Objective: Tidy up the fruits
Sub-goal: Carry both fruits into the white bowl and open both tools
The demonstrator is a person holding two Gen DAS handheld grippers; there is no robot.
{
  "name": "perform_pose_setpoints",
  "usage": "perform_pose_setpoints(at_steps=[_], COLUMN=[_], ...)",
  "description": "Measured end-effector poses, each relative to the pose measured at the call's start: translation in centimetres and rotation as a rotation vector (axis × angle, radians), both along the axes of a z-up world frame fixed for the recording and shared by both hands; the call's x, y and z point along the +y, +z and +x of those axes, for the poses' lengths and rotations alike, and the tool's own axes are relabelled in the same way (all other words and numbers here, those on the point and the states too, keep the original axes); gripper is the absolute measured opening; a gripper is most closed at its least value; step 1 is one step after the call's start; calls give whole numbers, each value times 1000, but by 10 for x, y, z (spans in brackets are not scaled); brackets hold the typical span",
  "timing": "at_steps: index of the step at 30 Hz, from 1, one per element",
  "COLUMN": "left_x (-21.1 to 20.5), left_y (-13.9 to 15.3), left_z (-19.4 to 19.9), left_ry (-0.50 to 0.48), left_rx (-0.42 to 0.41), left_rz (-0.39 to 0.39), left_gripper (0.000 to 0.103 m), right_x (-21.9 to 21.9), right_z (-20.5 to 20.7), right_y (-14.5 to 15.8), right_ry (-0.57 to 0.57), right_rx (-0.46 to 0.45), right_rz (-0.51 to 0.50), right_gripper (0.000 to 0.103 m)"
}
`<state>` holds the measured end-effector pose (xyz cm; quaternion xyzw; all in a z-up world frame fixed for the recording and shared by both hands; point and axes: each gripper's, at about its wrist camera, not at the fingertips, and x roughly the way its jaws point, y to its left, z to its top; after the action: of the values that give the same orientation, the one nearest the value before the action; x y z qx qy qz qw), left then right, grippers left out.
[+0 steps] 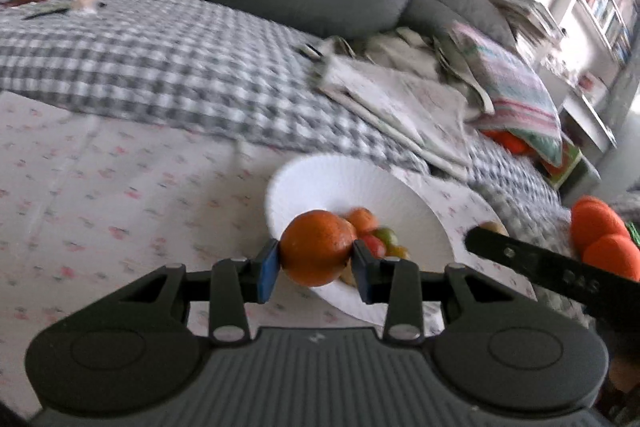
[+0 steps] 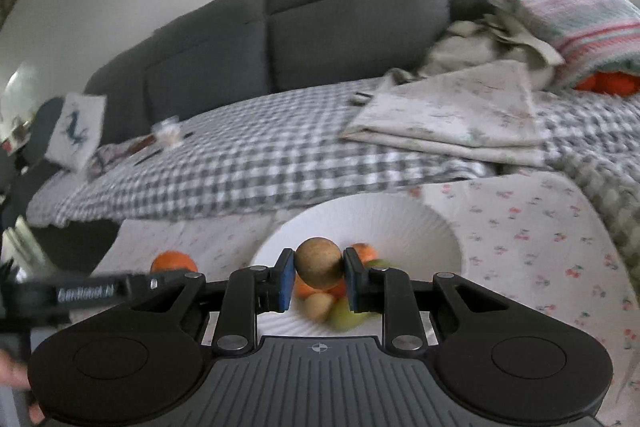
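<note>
Your white fluted bowl [image 1: 384, 187] sits on the floral-clothed surface [image 1: 100, 187], with small fruits [image 2: 340, 303] pooled at its centre. Both tools are loaded. The left tool [image 1: 316, 263] is clamped on an orange [image 1: 318, 247], hanging over the bowl's near-left rim. The right tool [image 2: 318, 277] is pinched tight on a round brown fruit [image 2: 319, 263], directly above the pile. The right looks nearer the drop.

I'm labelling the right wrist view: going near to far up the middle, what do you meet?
Right gripper shut on a brown fruit → white ribbed bowl → checked blanket → grey sofa.
</note>
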<state>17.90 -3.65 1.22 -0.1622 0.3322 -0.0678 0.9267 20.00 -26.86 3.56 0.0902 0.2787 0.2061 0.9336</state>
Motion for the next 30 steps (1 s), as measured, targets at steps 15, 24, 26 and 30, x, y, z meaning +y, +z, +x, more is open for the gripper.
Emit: perform_pose_setpoints(at_steps=[15,24,26,30], left_x=[-70,-79,-80,-82], left_y=[-31,-36,-36,-36], left_z=[23,23,23,23], left_ry=[-106,-139,-144,-150], left_rx=[8,-12,-13,-18], left_rz=[208,270,279,295], left_gripper=[37,37,38,38], right_x=[-26,-22,-21,-18], right_z=[39,42,42,41], right_y=[-43,-52,-53,-54], right_ry=[-64,-57,-57,-50], right_rx=[153,183,184,186], right_rz=[-15,-43,-52,-65], right_gripper=[24,24,25,27])
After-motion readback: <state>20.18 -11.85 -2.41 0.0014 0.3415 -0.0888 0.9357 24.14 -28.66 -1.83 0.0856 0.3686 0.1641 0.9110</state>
